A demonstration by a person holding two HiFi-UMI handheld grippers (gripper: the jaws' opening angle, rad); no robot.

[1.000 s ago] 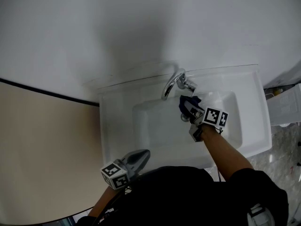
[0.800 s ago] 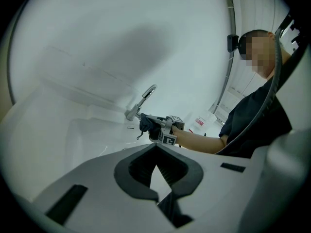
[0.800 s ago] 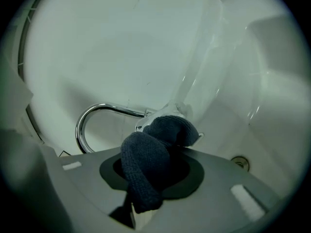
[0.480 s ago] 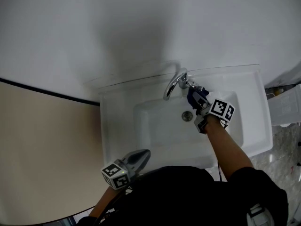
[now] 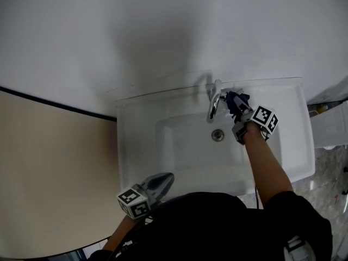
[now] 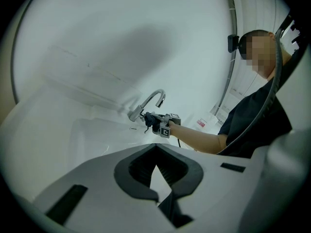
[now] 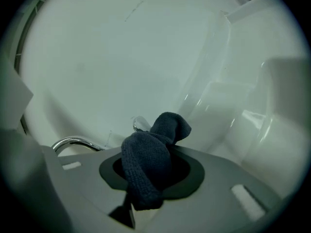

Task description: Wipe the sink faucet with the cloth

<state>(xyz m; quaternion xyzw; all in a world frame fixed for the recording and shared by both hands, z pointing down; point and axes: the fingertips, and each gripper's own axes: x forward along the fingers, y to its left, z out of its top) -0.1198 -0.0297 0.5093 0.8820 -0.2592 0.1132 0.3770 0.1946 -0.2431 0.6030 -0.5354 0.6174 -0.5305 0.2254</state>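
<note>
The curved chrome sink faucet point(image 5: 213, 106) stands at the back rim of the white rectangular ceramic sink point(image 5: 130, 145). Its spout arches from the base by the wall forward over the basin, so its long axis runs roughly from the wall toward the person. Just to its right in the head view, level with the base end rather than the spout tip, is the bunched dark blue knitted cloth point(image 5: 234, 99). It is pinched in the right claw point(image 5: 237, 106), whose jaws stand partway apart, clamped on the wad, with a lump of fabric sticking out ahead of them. In the right gripper view the faucet's arc lies low and to the left of that lump; whether fabric touches metal I cannot tell. The wipe therefore probably calls for a push leftward onto the base, then a stroke along the spout toward its tip. The left claw point(image 6: 162, 195) is pressed shut on nothing at the sink's near edge, well apart from the faucet, so the right hand is by far the nearer.
</note>
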